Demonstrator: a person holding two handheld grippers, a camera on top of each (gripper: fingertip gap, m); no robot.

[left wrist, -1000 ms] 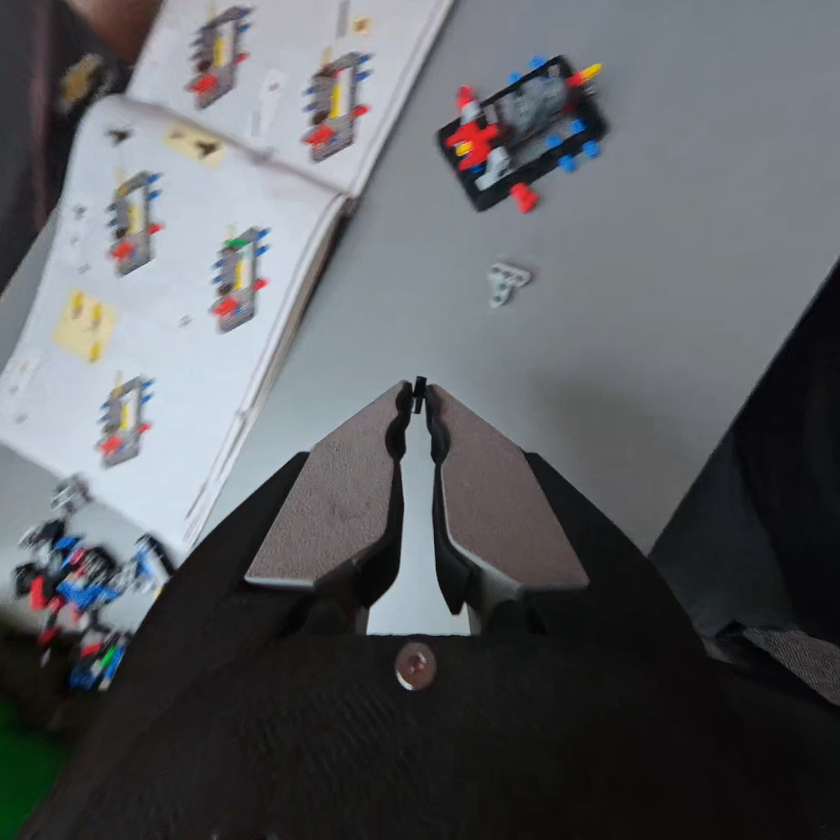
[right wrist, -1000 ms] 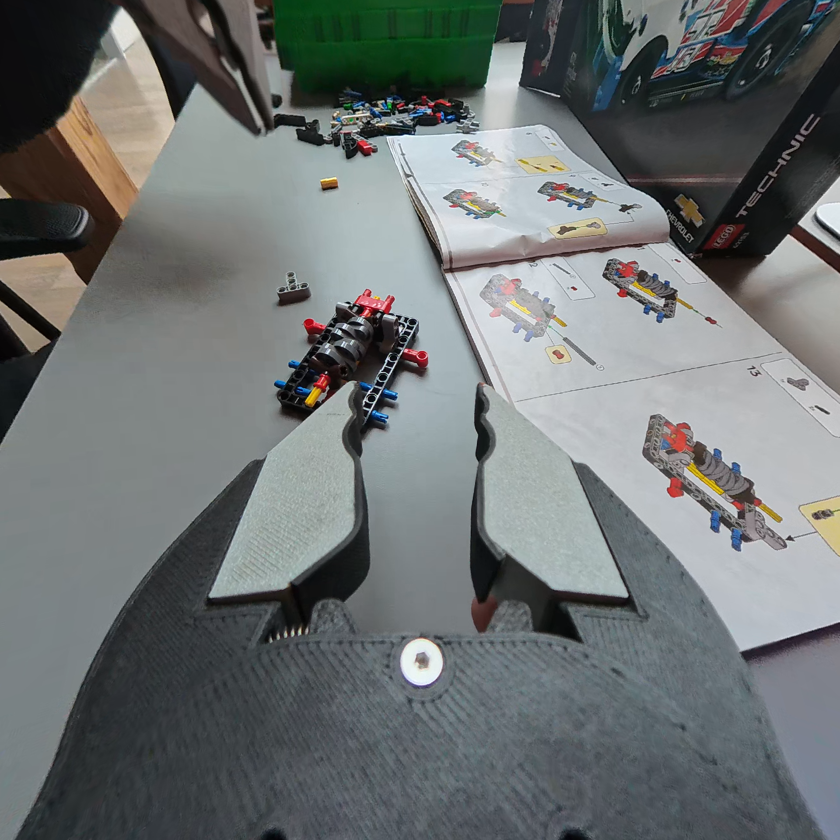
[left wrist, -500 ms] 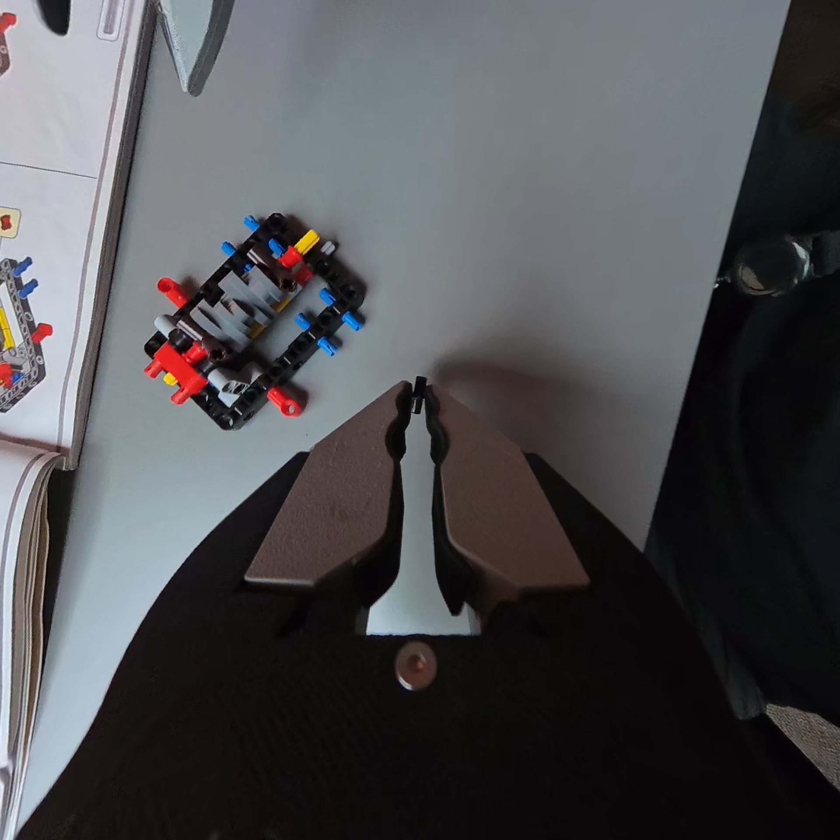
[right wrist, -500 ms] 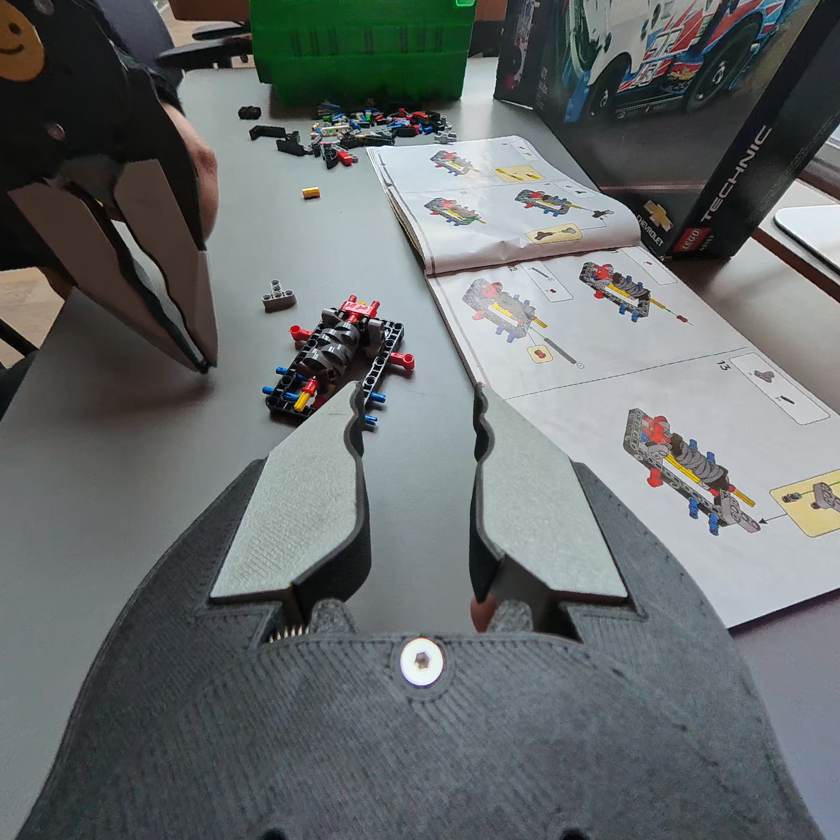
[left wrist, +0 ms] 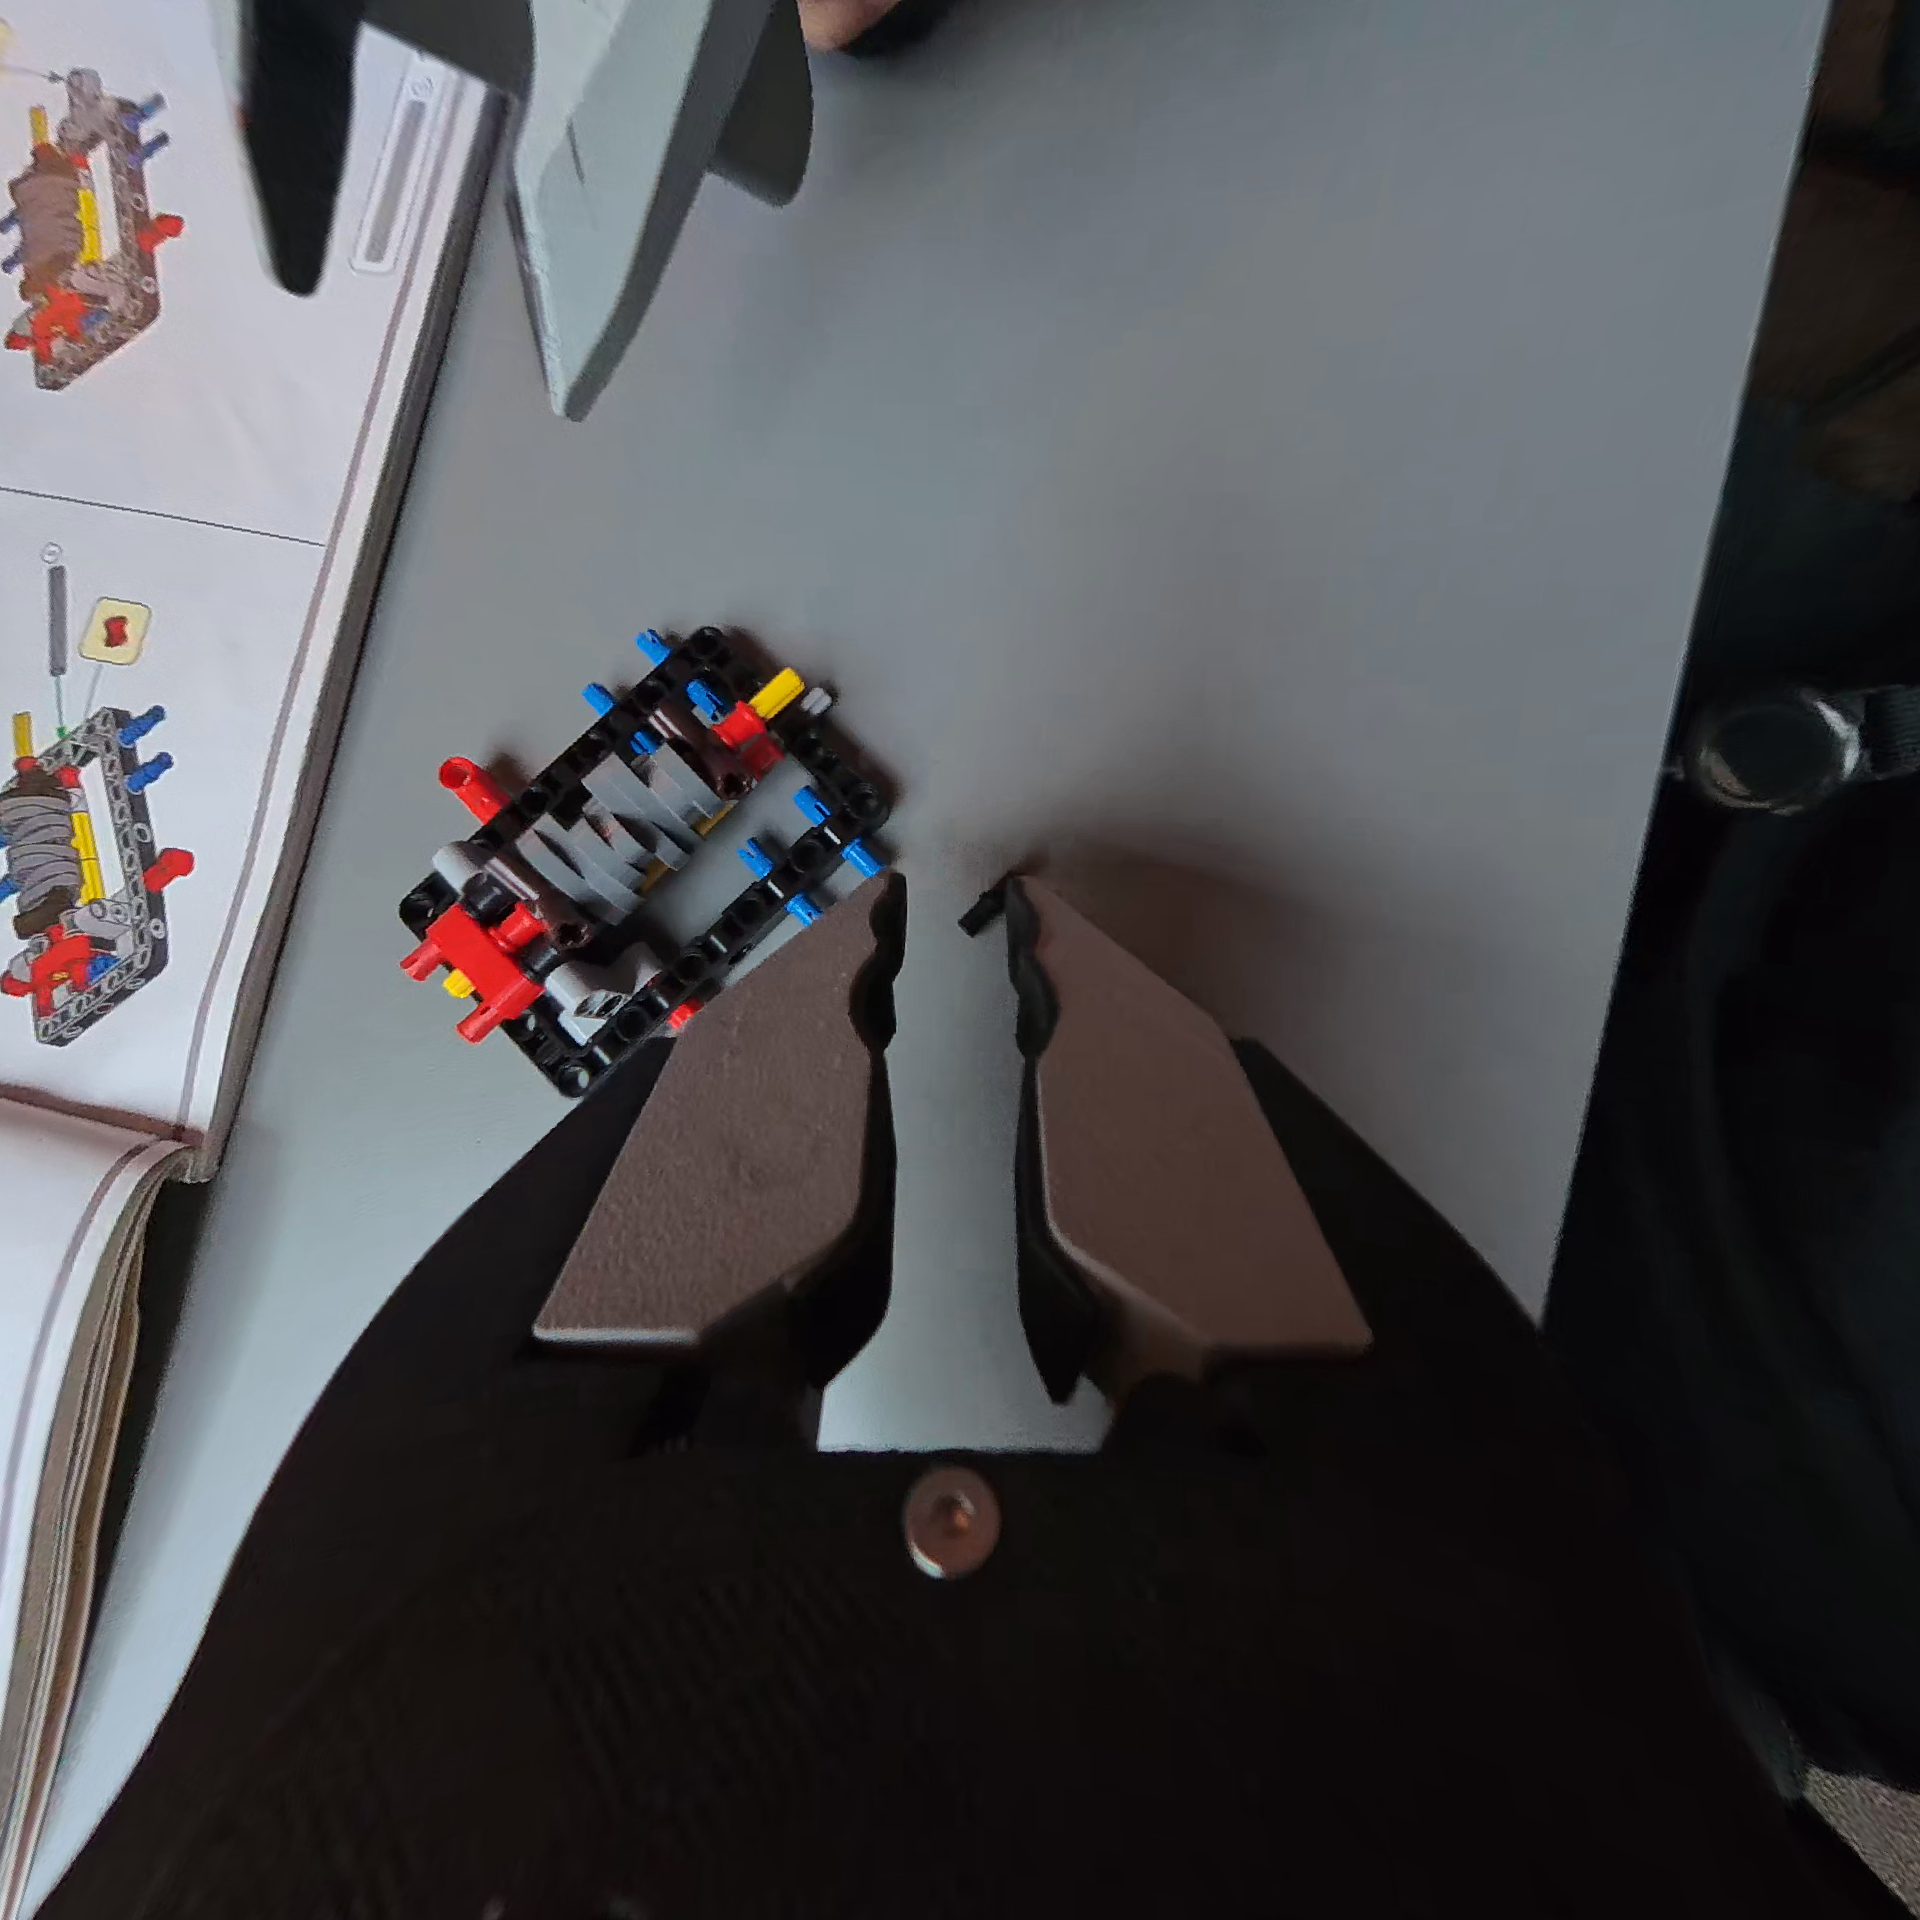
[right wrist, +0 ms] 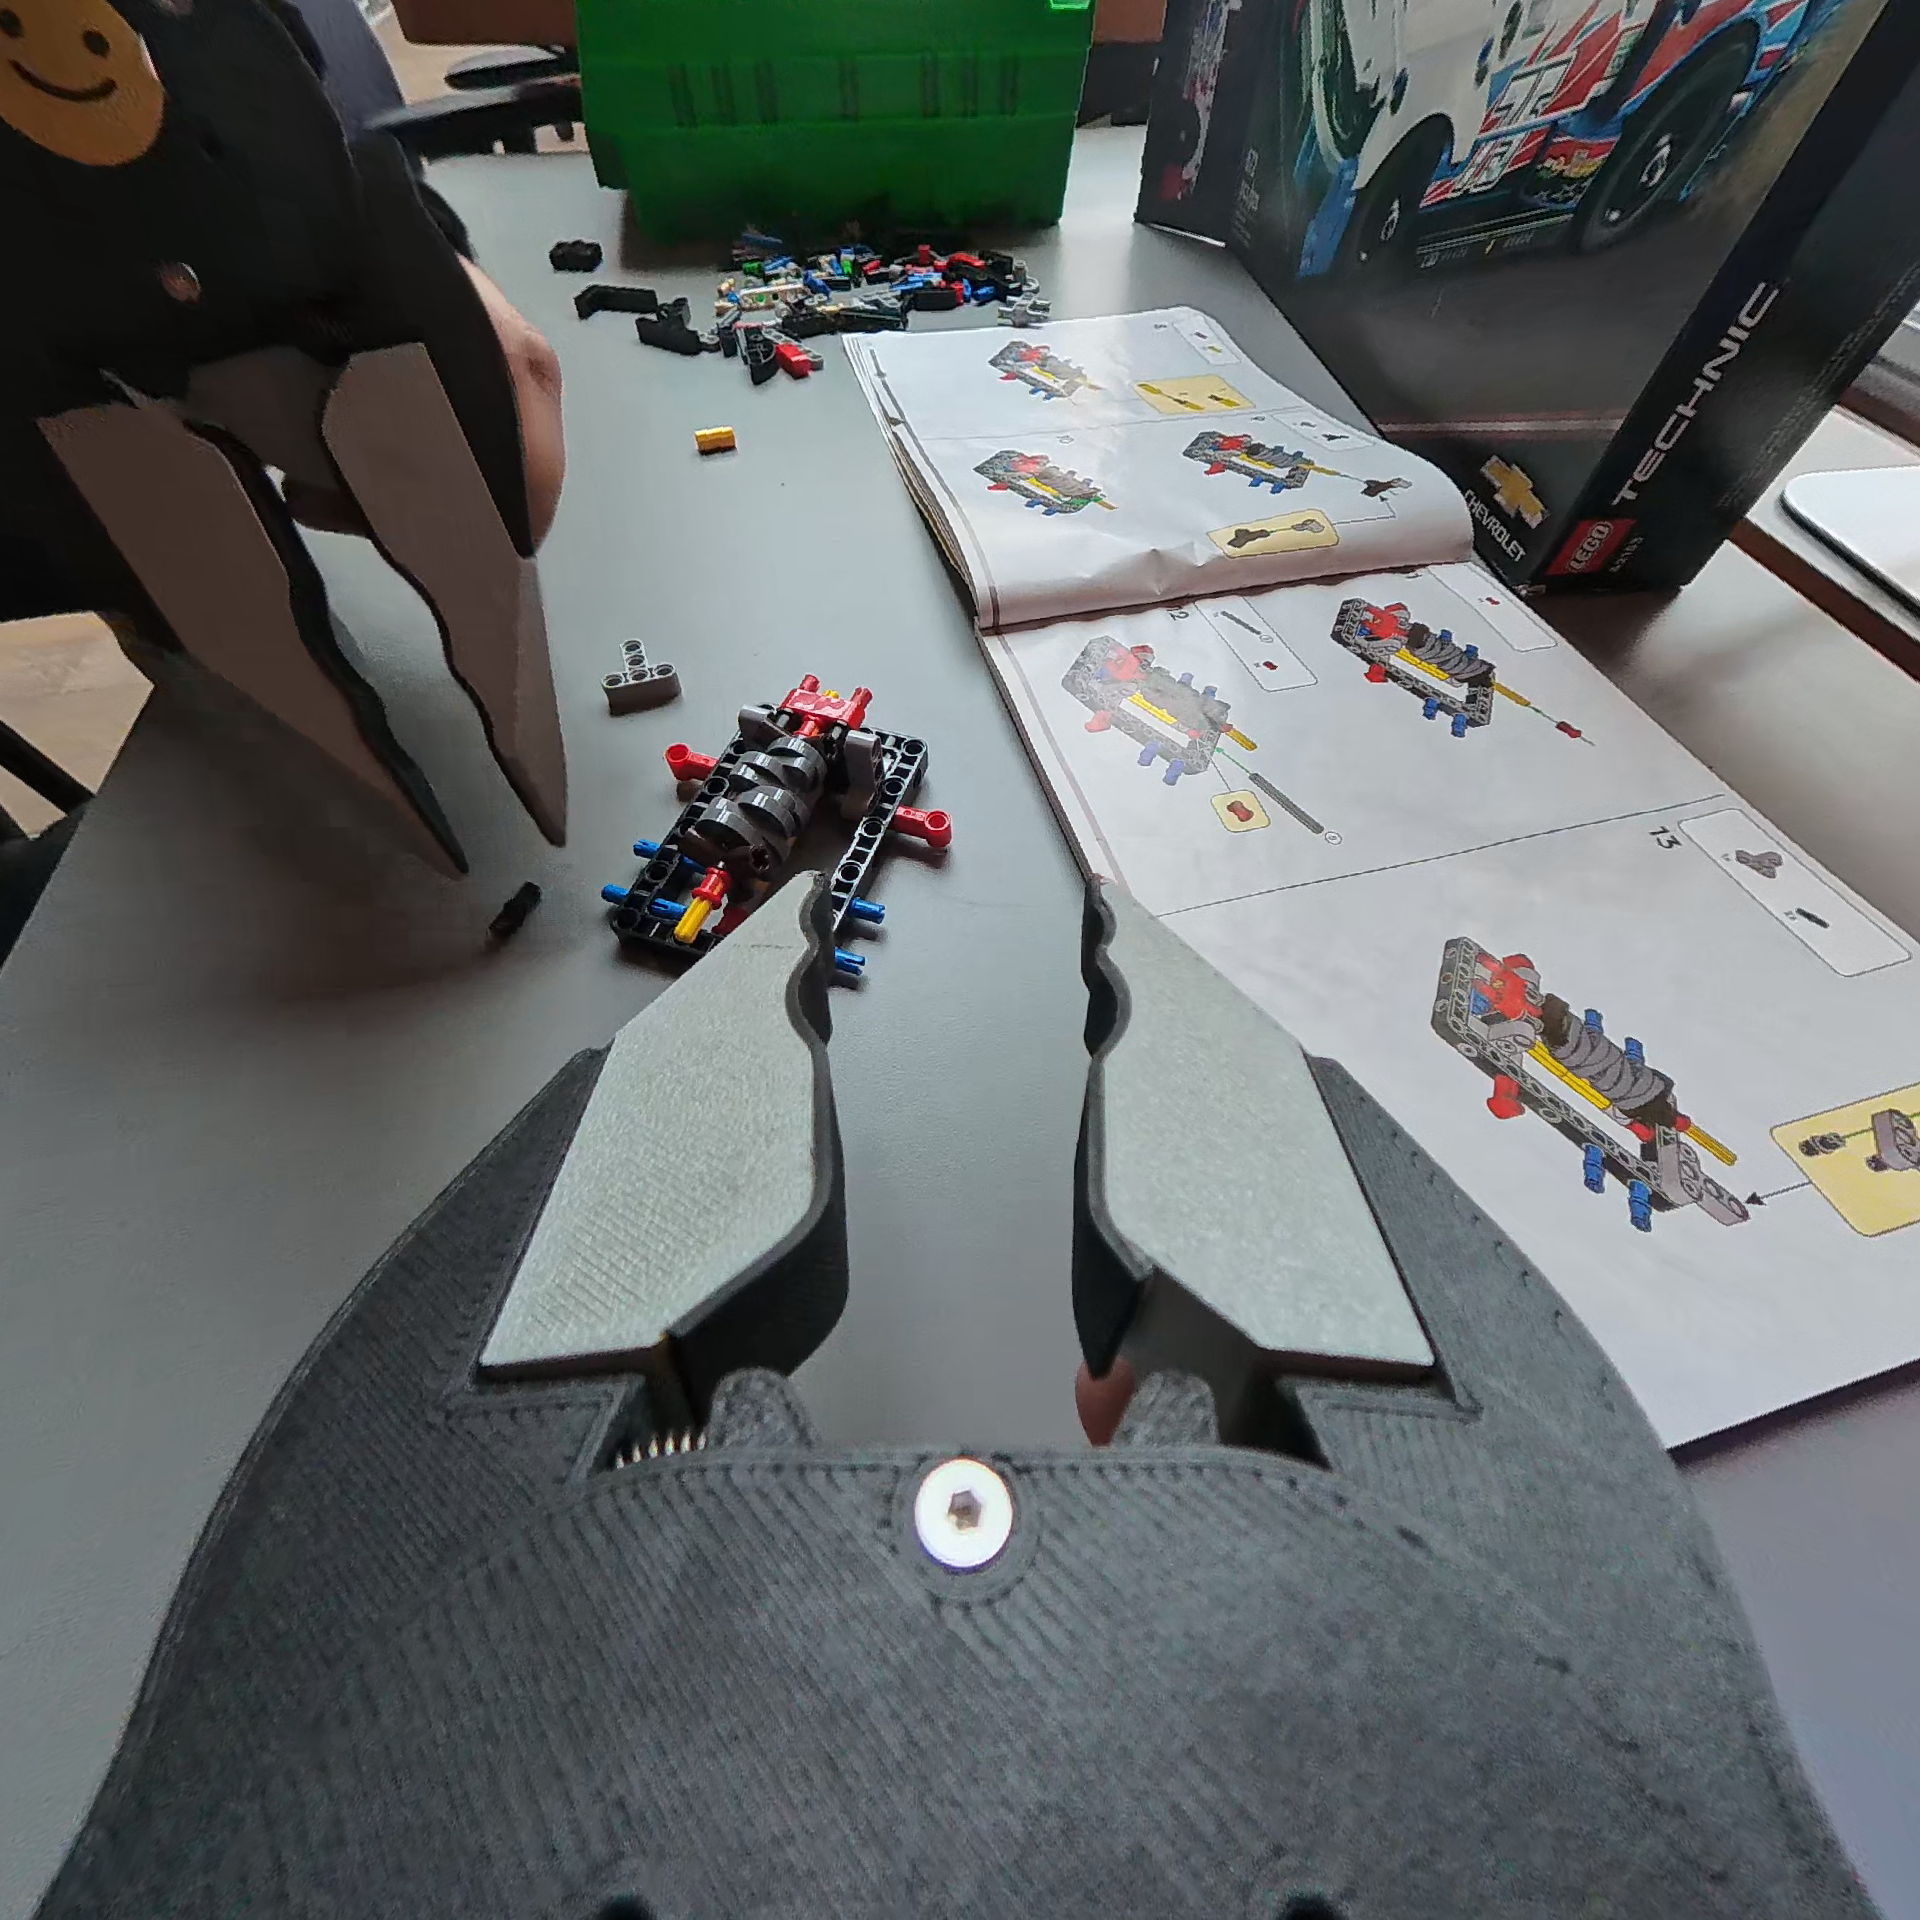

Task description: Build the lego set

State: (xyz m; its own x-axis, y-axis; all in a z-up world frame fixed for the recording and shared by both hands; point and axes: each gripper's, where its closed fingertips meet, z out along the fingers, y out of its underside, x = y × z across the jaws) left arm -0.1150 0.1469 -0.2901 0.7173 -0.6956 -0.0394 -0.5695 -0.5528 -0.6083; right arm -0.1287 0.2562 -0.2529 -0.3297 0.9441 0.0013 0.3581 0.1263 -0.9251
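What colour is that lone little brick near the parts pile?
Yellow; the small loose brick shows best in the right wrist view.

Your grey table (right wrist: 260, 1091) carries a black-framed engine assembly (right wrist: 779, 821) with red, blue and yellow pins and dark grey cylinders. Beside it lie a small black pin (right wrist: 514, 909) and a light grey piece (right wrist: 639, 681) (the crate (right wrist: 831, 114) behind is bright green). The booklet (right wrist: 1455, 831) has white pages with yellow boxes.

Bare counter (right wrist: 260, 1091) lies open left of the frame (right wrist: 774, 821) (one black pin (right wrist: 514, 911) there); the booklet (right wrist: 1455, 831) blocks the right, loose pieces (right wrist: 862, 286) the far end.
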